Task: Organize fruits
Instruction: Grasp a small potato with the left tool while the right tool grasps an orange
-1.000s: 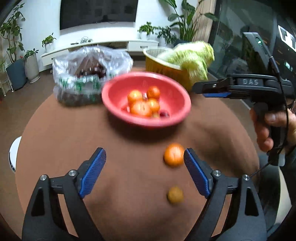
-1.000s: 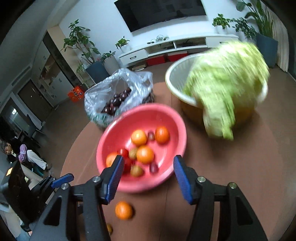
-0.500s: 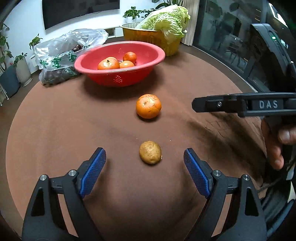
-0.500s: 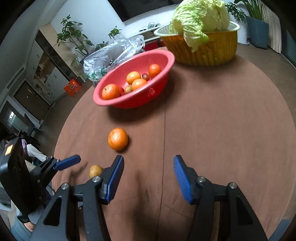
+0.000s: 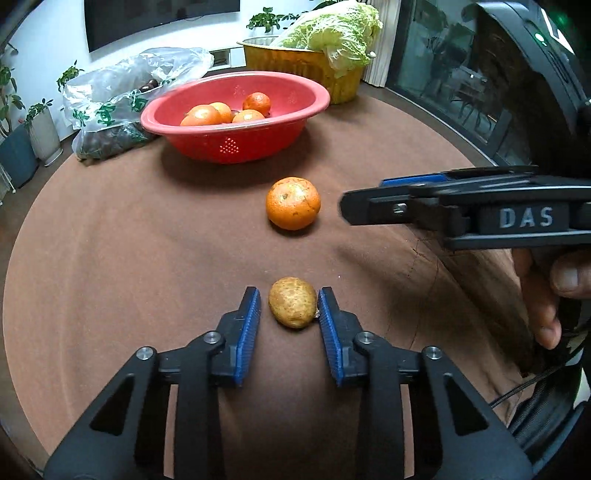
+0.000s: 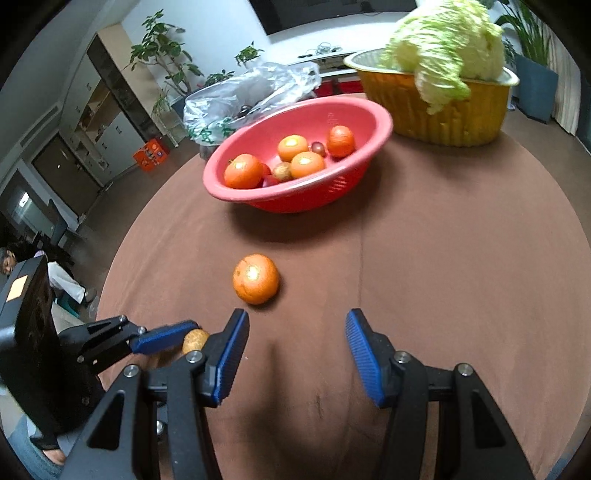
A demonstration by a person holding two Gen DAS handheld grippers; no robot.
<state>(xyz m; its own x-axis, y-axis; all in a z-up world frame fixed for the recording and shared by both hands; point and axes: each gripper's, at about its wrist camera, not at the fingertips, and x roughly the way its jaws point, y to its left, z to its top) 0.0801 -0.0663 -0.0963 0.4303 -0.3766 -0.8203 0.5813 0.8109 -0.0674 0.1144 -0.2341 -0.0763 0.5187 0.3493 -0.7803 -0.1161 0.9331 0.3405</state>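
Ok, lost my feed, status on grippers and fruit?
Left gripper closing around small brown fruit, right pad touching, left pad short. Right gripper open, empty. Loose orange on table, red bowl beyond. Path unobstructed.

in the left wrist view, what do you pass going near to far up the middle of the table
left gripper → small brown fruit between its fingers → loose orange → red bowl of oranges → yellow basket with the cabbage
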